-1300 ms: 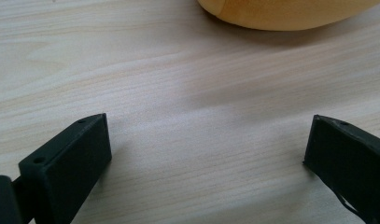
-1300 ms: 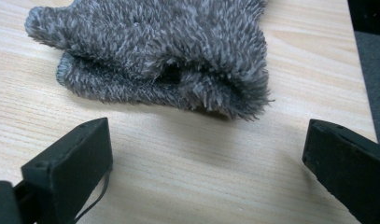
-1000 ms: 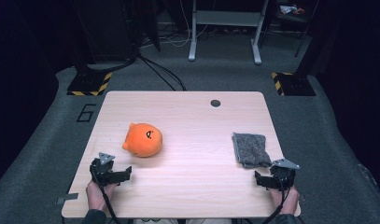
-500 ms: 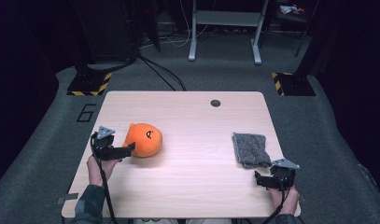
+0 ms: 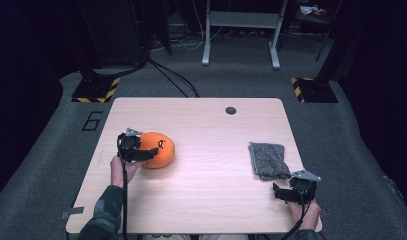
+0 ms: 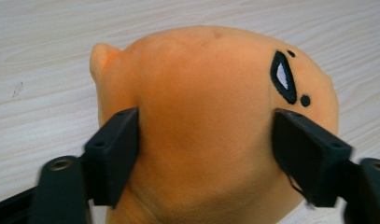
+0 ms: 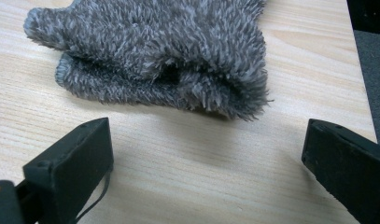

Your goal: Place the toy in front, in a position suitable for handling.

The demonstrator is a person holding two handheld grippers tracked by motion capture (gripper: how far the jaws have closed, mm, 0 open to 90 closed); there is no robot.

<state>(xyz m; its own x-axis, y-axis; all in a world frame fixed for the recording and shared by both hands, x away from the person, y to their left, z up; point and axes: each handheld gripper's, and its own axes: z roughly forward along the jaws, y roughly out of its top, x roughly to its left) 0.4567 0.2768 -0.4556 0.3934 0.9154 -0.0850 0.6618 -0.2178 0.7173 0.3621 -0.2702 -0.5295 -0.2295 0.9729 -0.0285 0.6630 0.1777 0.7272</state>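
An orange plush toy (image 5: pixel 160 149) with a black stitched eye lies on the left half of the wooden table (image 5: pixel 216 135). My left gripper (image 5: pixel 150 152) reaches it from the left. Its jaws have just been closing, and in the left gripper view both pads (image 6: pixel 115 149) press into the sides of the plush toy (image 6: pixel 206 93). A grey fuzzy cloth (image 5: pixel 267 160) lies folded at the right. My right gripper (image 5: pixel 282 191) rests just in front of it near the table's front edge, open. In the right gripper view the cloth (image 7: pixel 159 56) lies beyond the jaws, with bare wood between them.
A dark round cable hole (image 5: pixel 231 110) sits near the table's far edge. On the grey floor behind stand two bases with yellow-black stripes (image 5: pixel 97 92) (image 5: pixel 311 90) and a white desk frame (image 5: pixel 241 30). The table's right edge (image 7: pixel 360 70) runs close to the cloth.
My left gripper moved forward from the front edge to the plush toy, rose a little and closed its jaws around it. The right gripper and the cloth stayed put.
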